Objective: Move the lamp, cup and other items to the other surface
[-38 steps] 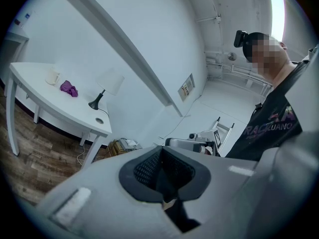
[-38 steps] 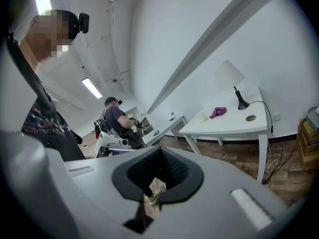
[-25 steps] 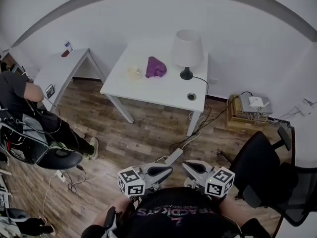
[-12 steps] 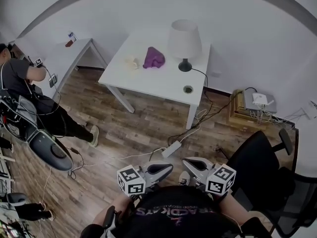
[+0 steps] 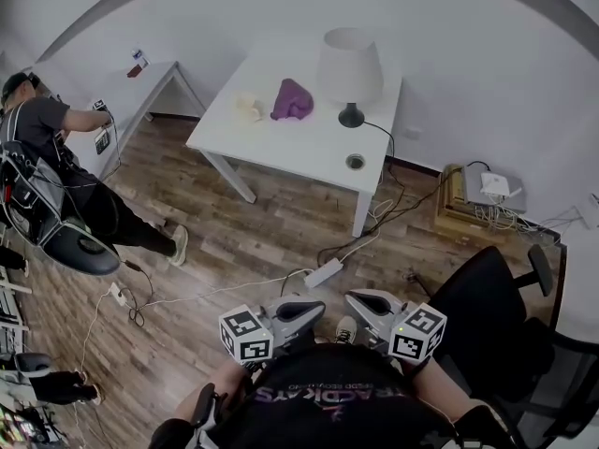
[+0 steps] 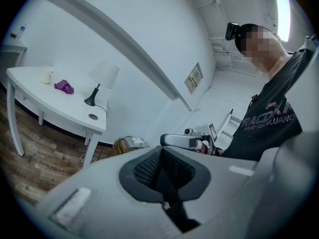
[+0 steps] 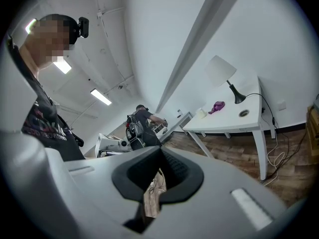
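Both your left tool (image 5: pixel 309 310) and right tool (image 5: pixel 360 300) stayed clenched and empty by your chest. You had only shifted a little, and the lamp (image 5: pixel 349 68), cup (image 5: pixel 248 108) and purple cloth (image 5: pixel 292 99) sat far off on the white tabletop (image 5: pixel 299 148), so nothing was moved yet.

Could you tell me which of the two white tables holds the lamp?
The larger table in the middle: it carries the lamp, purple cloth and cup; the smaller table at left has no lamp.
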The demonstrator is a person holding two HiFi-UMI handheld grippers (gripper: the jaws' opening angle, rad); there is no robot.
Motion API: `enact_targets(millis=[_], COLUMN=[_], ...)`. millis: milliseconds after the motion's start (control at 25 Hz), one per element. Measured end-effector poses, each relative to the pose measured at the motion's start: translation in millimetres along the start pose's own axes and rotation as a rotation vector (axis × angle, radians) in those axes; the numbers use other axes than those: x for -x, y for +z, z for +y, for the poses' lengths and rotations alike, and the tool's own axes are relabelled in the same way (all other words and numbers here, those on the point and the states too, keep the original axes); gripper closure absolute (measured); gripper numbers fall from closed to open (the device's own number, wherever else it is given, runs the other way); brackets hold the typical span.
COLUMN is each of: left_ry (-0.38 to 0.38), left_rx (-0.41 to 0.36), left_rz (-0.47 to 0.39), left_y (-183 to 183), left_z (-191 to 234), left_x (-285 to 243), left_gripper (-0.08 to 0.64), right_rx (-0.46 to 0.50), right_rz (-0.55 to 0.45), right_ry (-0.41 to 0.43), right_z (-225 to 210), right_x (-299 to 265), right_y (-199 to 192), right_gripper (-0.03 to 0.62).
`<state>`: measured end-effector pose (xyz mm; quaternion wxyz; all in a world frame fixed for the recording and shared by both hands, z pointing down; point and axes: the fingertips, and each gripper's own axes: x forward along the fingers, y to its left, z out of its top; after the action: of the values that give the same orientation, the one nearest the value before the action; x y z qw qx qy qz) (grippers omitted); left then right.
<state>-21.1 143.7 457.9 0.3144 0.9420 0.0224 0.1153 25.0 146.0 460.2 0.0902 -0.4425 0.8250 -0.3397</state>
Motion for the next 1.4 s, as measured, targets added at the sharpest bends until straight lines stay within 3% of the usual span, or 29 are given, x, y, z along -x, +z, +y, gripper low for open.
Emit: enact_targets(millis=[400, 680, 1040, 1400], left_ry=[-0.06, -0.092, -0.068, -0.057], left_rx=[-0.001, 0.038, 0.077, 0.106], left_rz=[-0.02, -0.047, -0.095, -0.089], left_y=[33, 60, 78, 89], left_z=[49, 105, 170, 195], left_x=[16, 45, 88, 90], left_gripper=[0.56, 0.56, 0.56, 0.56], right_rx=[0.008, 0.035, 0.086, 0.09], right_rz=[-0.04, -0.035, 0.018, 0.021], right_ry=[-0.11, -0.183, -0.188, -0.225], right_z=[-15, -27, -29, -59], right_x=[-39, -98, -181, -205], right_y=[25, 44, 54, 72], right_gripper=[0.586, 0.586, 0.54, 0.513])
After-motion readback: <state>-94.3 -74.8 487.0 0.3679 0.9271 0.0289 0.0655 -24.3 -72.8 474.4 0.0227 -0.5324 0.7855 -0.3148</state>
